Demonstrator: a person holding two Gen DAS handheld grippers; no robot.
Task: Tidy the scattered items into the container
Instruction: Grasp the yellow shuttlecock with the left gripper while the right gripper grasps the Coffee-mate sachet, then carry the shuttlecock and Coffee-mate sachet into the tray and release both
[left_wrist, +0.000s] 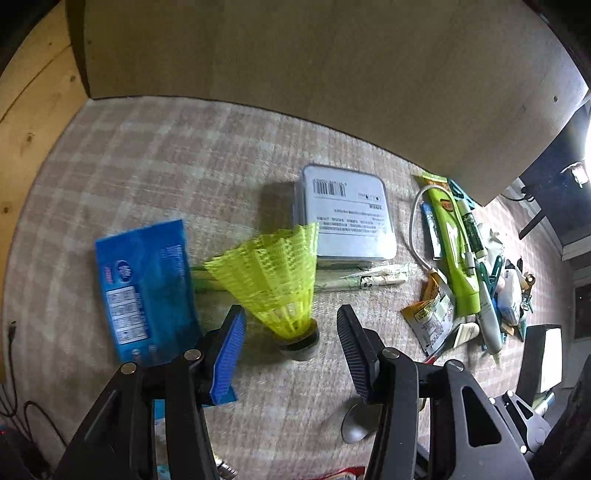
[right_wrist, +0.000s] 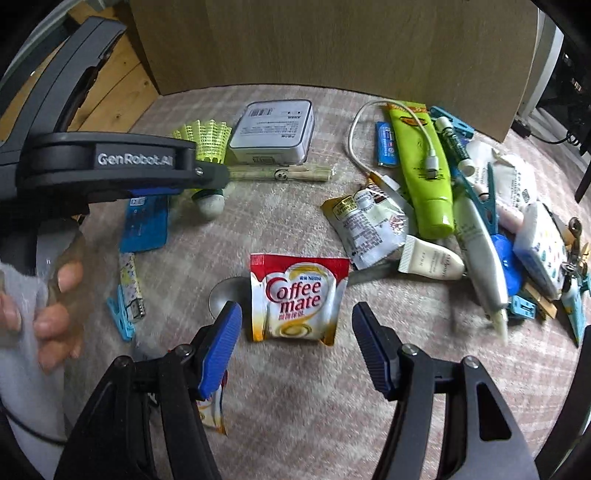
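Shuttlecock (left_wrist: 280, 273), yellow-green with a pale cork base, lies on the checked cloth (left_wrist: 155, 158) between the spread jaws of the left gripper (left_wrist: 291, 328); the blue pads (left_wrist: 231, 347) stand clear of it on either side, nothing gripped. Just left of it lies a blue packet (left_wrist: 146, 288), and beyond it a grey tin (left_wrist: 347, 214) with a barcode label, with a wrapped pair of chopsticks (left_wrist: 369, 278) along the tin's near edge. Behind all this rises a cardboard wall (left_wrist: 314, 66); whether it belongs to the container I cannot tell.

From the right wrist, the right gripper (right_wrist: 297, 332) hangs with jaws wide apart over a red and white Coffee-mate sachet (right_wrist: 295, 295), which lies flat on the cloth between the fingertips and untouched. A second sachet (right_wrist: 212, 410) peeks out under the left finger. A grey disc (right_wrist: 225, 295) lies beside the Coffee-mate sachet. At the left edge a hand (right_wrist: 48, 310) holds the other gripper's handle. Farther right lies a heap: a torn sachet (right_wrist: 369, 229), a small cream tube (right_wrist: 432, 260), a green tube (right_wrist: 424, 166), a white cable (right_wrist: 358, 147), a white pen-like tube (right_wrist: 480, 258), blue clips (right_wrist: 522, 306) and a tissue pack (right_wrist: 543, 247).
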